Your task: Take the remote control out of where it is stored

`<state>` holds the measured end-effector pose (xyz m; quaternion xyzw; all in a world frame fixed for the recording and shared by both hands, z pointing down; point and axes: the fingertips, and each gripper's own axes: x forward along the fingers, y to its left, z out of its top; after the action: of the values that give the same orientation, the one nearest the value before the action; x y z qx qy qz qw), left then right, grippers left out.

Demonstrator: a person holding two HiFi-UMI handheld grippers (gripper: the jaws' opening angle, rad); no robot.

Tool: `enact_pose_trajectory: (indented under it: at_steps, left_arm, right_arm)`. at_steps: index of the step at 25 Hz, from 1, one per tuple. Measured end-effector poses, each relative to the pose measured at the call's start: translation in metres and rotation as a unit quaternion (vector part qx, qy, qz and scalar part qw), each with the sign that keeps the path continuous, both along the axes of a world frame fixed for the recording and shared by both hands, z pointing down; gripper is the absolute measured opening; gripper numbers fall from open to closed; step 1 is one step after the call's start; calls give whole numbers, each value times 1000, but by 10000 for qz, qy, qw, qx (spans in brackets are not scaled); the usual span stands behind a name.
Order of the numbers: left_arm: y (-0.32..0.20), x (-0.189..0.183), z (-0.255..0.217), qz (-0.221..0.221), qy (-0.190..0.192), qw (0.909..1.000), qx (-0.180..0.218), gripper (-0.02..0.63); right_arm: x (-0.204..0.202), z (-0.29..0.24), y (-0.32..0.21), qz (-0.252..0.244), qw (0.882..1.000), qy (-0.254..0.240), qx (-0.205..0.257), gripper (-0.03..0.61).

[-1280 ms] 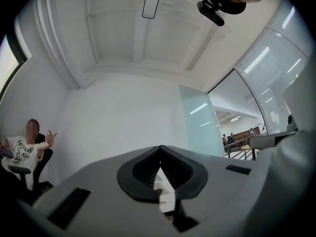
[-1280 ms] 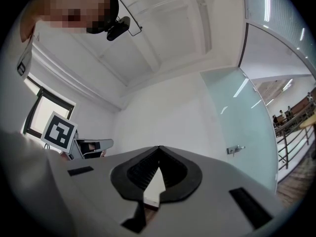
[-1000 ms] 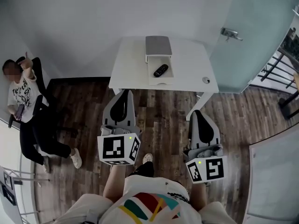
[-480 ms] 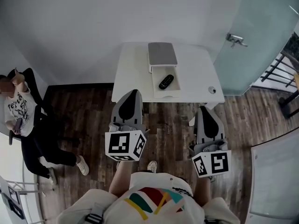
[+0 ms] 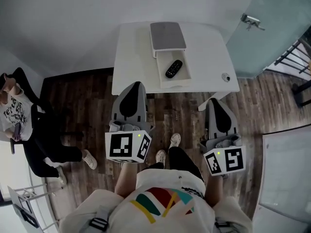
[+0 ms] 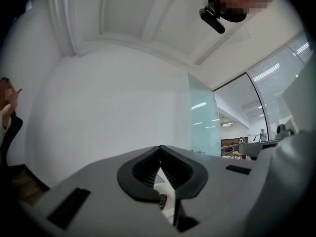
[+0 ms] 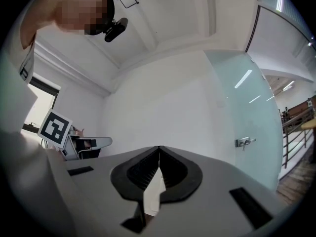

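A black remote control point(image 5: 174, 68) lies in the open white drawer point(image 5: 183, 77) of a small grey-topped box point(image 5: 167, 35) on the white table point(image 5: 133, 57). Both grippers hang in front of the table over the floor, well short of the drawer. My left gripper point(image 5: 135, 85) is shut with nothing in it; in the left gripper view its jaws point(image 6: 159, 150) meet at the tip, and the remote point(image 6: 162, 201) shows through the gap below. My right gripper point(image 5: 215, 101) is also shut and empty, its jaws point(image 7: 159, 150) closed together.
A small round object point(image 5: 226, 76) sits at the table's right front corner. A glass door with a metal handle point(image 5: 252, 21) stands to the right. A person point(image 5: 17, 120) sits on a chair at the left wall. Wooden floor point(image 5: 180, 115) lies between me and the table.
The table and drawer have drawn nearer and lower in the head view as I stepped forward. Both grippers kept their shut state and stayed side by side.
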<state>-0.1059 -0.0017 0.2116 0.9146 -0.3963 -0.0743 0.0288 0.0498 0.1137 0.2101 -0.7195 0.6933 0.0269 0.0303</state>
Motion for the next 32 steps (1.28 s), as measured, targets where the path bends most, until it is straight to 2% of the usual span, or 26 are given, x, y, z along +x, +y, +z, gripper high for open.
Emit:
enact_pose_trajectory:
  at_steps: [9, 15, 24, 32]
  left_arm:
    - [-42, 26, 9, -221, -174, 9995, 128, 6]
    - [-90, 66, 12, -353, -356, 9986, 148, 6]
    - [-149, 113, 18, -634, -515, 9967, 16, 6]
    - [-187, 134, 34, -899, -686, 9935, -121, 6]
  right_arm:
    - [28, 11, -60, -379, 9992, -99, 49, 0]
    - [65, 20, -114, -603, 9979, -235, -7, 0]
    - [107, 37, -186, -1207, 9914, -412, -276, 2]
    - [127, 55, -235, -1620, 9842, -614, -362, 100]
